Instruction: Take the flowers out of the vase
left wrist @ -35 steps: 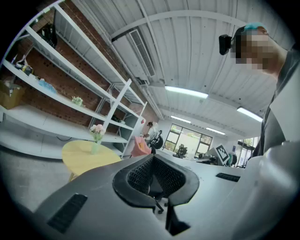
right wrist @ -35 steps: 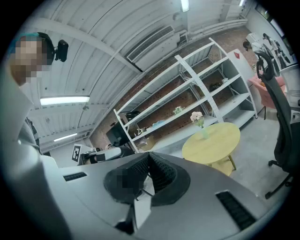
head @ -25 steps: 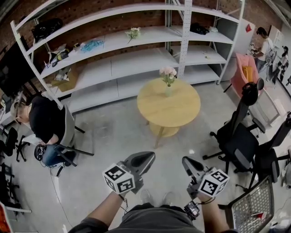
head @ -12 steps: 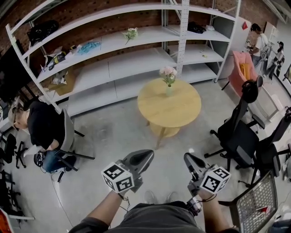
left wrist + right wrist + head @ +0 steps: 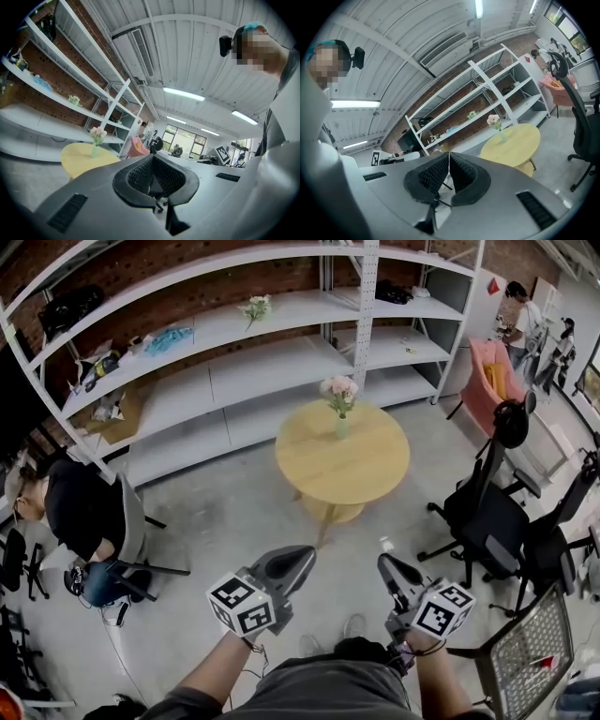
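White ceiling: gripper views only | left hand-held gripper clenched | right hand-held gripper clenched

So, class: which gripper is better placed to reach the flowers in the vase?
Marginally the left gripper: it sits slightly nearer the flowers than the right gripper. Both are shut, empty, well short of the table.

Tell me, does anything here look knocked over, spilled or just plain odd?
Nothing stands out. The vase stands upright near the far edge of the round table with the pink flowers in it, and nothing looks spilled around it.
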